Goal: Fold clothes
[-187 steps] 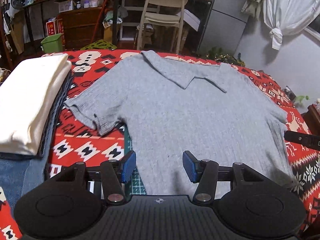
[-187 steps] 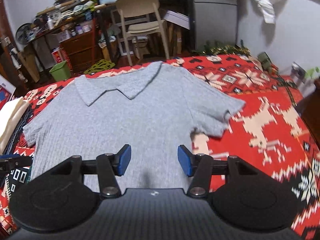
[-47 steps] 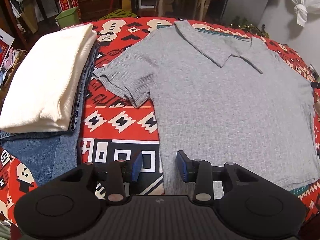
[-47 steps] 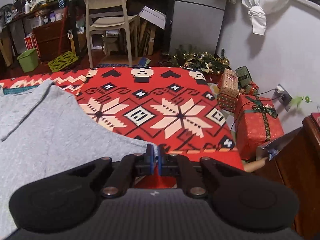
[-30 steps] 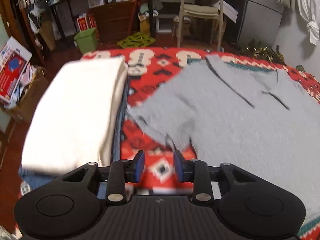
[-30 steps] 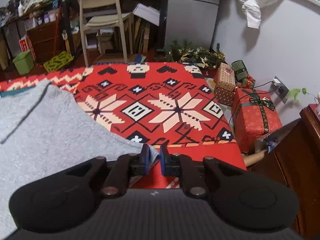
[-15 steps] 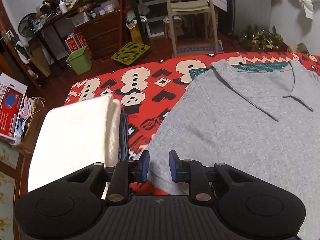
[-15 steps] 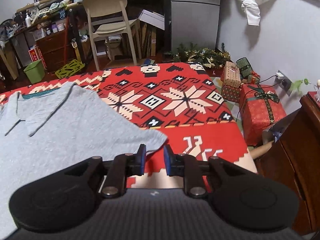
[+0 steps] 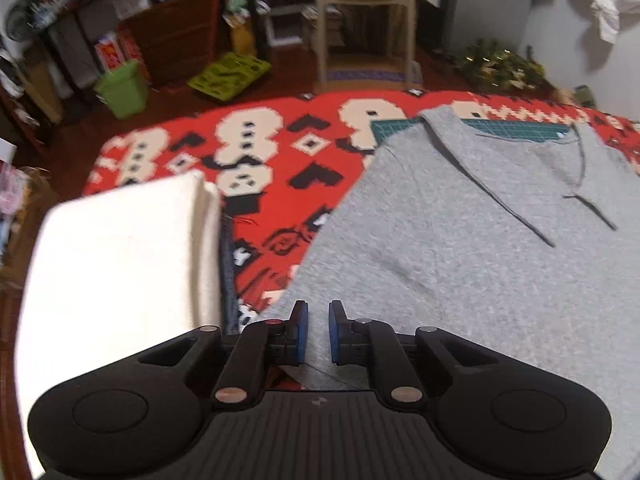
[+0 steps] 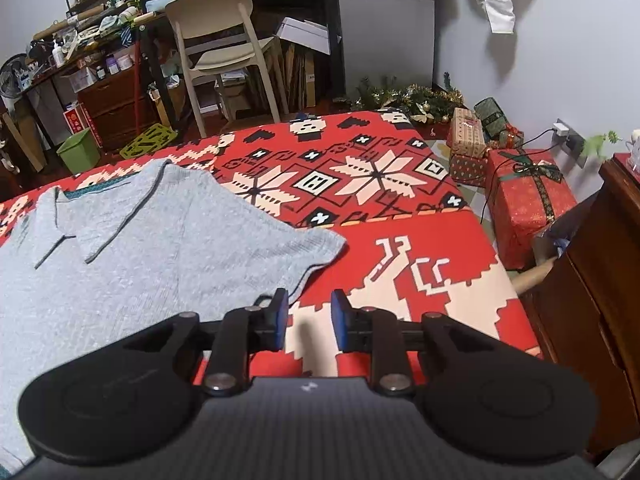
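Observation:
A grey polo shirt (image 9: 480, 260) lies flat, collar away from me, on a red patterned blanket (image 9: 260, 152). My left gripper (image 9: 318, 330) hovers at the edge of the shirt's left sleeve (image 9: 292, 300). Its blue pads stand a narrow gap apart, with grey fabric showing between them. In the right wrist view the shirt (image 10: 140, 248) spreads to the left and its right sleeve (image 10: 308, 252) lies flat. My right gripper (image 10: 308, 320) is open just beside that sleeve, over the bare blanket (image 10: 380, 184), with nothing between its fingers.
A folded cream garment (image 9: 116, 264) sits on folded denim (image 9: 227, 280) left of the shirt. A green mat (image 9: 512, 130) peeks out under the collar. Beyond the bed are a chair (image 10: 224, 40) and wrapped gift boxes (image 10: 528, 192). A wooden cabinet (image 10: 600, 280) stands at the right.
My right gripper, shut on the right sleeve 1.6 s ago, has opened and the sleeve lies flat. My left gripper moved from the hem to the left sleeve, its jaws narrowing.

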Demonstrator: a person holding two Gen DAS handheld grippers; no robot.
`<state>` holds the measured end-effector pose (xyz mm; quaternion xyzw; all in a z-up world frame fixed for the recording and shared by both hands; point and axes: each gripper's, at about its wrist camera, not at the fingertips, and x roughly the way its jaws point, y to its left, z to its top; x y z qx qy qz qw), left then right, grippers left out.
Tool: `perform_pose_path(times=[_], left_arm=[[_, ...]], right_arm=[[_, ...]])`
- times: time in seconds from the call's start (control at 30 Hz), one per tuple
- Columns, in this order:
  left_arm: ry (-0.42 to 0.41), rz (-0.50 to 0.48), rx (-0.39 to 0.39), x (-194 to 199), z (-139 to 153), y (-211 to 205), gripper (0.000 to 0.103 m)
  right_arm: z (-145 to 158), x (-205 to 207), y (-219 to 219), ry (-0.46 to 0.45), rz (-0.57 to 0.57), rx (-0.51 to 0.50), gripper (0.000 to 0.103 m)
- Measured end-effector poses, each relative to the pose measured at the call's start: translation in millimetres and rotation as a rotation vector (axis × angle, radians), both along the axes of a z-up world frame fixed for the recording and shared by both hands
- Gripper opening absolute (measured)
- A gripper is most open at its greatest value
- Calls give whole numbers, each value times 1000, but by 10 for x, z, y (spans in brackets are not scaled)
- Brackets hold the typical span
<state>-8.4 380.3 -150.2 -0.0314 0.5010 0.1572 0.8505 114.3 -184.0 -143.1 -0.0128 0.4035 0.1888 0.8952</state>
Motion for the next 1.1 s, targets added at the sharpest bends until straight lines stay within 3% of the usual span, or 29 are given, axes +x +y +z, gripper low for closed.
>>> perform_pose_path(times=[0.4,0.47,0.5,0.57,0.67,0.73,0.87,1.0,1.1], left_arm=[[111,-128,84,172,-127,76,13],[124,-127,85,196,-115,107,18],[129,-125,87,208,-111,124,26],[134,-124,92,226,-108,149,28],[136,-135,108,241,-118,120,24],[146,-151,96,241,-140,90,3],[162,-169,181,243,-180,-49,2],[216,-168,320,208,-196,-67,2],[235,-182,353,193,-224,-66,2]], right_arm=[[-51,-84,-73,19,-3,35,27],[-55,-83,-87,19,-7,40,27],[-57,-82,-95,21,-10,42,27],[-61,-75,-106,23,-14,46,27],[-63,-65,-106,24,-14,54,27],[-66,-57,-95,25,-13,59,27],[-61,-53,-68,22,-6,64,27],[-39,-29,-59,13,-3,64,27],[-46,-5,-55,14,-7,64,27]])
